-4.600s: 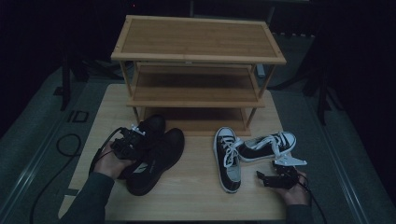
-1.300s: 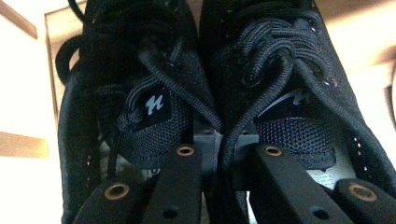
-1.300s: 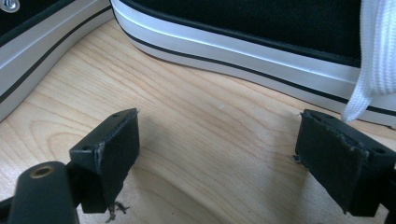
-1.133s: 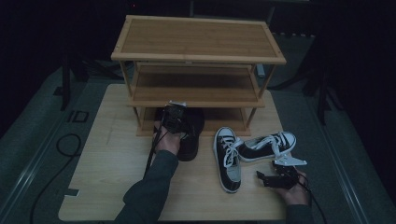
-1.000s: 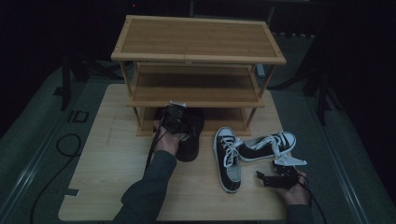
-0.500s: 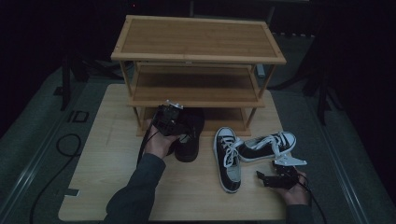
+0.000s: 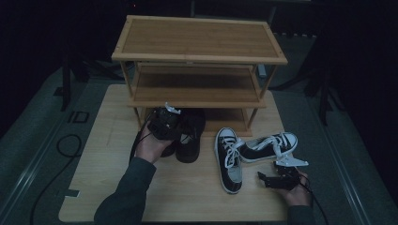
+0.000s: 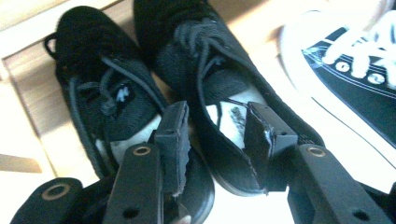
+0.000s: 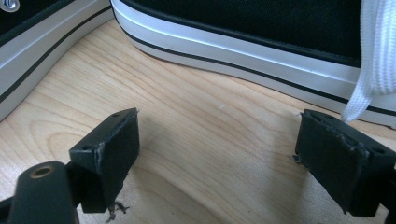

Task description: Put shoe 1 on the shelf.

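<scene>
A pair of black lace-up shoes point(image 7: 190, 140) stands toe-first at the front of the wooden rack's point(image 7: 197, 42) lowest shelf. My left gripper point(image 7: 170, 126) hovers over their heels. In the left gripper view its jaws point(image 8: 217, 140) straddle the inner side wall of the right-hand black shoe point(image 8: 205, 70); they have just been closing, and the pads stand apart from the wall. The other black shoe point(image 8: 107, 93) lies beside it. My right gripper point(image 7: 265, 180) rests open on the table, with bare wood between its jaws point(image 9: 217, 154).
Two black-and-white sneakers lie at front right, one pointing toward me point(image 7: 228, 161), one on its side point(image 7: 270, 144); their white soles point(image 9: 243, 42) run just beyond the right jaws. The wooden tabletop point(image 7: 108, 154) sits on grey floor, and a cable point(image 7: 65, 145) trails at left.
Several seconds ago the left gripper and black shoes were at the table's front left; both are now at the rack. Over the last second the left hand drew slightly left. The right gripper kept still.
</scene>
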The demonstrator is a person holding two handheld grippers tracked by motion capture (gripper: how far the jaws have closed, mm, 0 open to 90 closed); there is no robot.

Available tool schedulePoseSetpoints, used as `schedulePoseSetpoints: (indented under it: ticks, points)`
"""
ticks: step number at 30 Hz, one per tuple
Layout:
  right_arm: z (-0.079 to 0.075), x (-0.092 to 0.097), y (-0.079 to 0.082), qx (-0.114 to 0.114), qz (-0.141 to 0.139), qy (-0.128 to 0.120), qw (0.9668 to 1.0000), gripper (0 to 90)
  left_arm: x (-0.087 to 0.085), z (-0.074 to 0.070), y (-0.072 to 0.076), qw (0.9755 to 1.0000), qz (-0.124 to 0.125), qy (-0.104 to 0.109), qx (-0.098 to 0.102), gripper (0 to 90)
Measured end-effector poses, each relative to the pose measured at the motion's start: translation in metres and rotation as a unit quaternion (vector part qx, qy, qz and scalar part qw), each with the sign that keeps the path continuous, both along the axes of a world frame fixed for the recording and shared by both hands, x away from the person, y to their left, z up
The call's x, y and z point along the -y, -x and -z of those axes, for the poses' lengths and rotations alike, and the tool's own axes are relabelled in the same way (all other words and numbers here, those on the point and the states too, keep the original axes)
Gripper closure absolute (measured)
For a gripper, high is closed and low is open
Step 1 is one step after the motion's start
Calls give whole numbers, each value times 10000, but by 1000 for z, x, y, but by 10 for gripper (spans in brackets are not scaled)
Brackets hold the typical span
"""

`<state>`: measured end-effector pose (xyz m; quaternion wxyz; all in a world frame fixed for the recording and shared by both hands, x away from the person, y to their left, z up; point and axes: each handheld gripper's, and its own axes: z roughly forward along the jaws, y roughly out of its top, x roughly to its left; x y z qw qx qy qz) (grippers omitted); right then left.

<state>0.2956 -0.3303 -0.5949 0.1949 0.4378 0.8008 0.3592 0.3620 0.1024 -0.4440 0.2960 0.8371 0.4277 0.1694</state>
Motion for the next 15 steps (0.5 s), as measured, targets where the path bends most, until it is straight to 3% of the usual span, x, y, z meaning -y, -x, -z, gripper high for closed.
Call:
schedulePoseSetpoints:
  ticks: [6,15]
  points:
    - [0,0,0,-1,2,-5,10000,135,-9,-1,11,9991,359,205,3,672]
    - [0,0,0,1,1,1,10000,135,-18,8,28,9973,726,135,-27,691]
